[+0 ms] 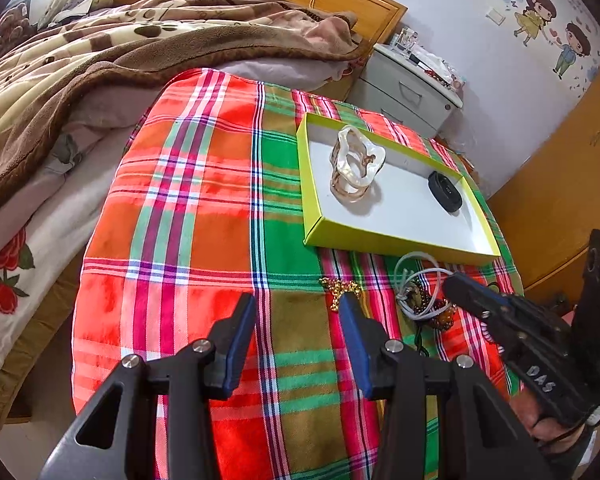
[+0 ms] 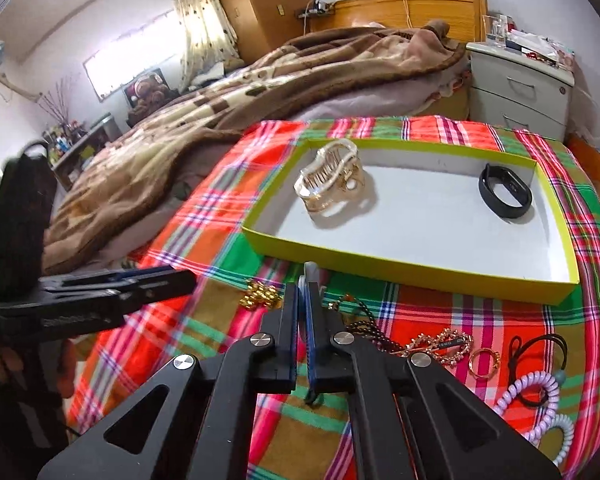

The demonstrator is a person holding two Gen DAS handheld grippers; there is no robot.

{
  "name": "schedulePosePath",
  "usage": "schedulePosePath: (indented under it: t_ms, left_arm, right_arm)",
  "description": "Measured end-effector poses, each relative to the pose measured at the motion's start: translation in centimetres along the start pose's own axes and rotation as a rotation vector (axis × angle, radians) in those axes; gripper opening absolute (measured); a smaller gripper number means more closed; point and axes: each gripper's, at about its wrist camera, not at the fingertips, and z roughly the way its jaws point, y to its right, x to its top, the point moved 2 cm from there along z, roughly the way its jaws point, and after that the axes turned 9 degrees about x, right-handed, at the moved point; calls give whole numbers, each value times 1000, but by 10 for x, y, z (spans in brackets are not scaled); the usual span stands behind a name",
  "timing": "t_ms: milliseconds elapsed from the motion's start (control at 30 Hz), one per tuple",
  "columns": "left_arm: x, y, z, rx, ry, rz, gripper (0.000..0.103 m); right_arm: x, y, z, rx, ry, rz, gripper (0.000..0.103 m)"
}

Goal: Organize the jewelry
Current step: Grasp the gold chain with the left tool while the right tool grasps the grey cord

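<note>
While the left gripper (image 1: 298,312) gapes empty over the bench (image 1: 204,216), the right gripper (image 2: 303,292) pinches a grey cord (image 1: 410,270).

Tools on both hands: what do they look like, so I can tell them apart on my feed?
Both look alike: black triangular frames with cut-outs, silver round bolts and blue-faced finger pads. The left tool shows this in its own view. The right tool carries white handwritten lettering on its body, visible from the left wrist. No sleeves or cables visible.
</note>
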Motion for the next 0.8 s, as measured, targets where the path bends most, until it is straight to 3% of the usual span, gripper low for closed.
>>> schedulePosePath:
  t_ms: [133, 333, 533, 800]
  left_arm:
    - [0, -1, 0, -1, -1, -4, 45]
    - [-5, 2, 4, -10, -15, 7, 45]
    - [-11, 15, 17, -47, -48, 56, 45]
    - [-11, 36, 28, 13, -27, 135, 47]
  right_arm:
    - [2, -4, -14, 95, 36, 34, 3]
    - [-7, -1, -34, 116, 68, 73, 3]
    - [-23, 6, -57, 62, 104, 101, 3]
    - [-39, 14, -78, 16, 132, 113, 3]
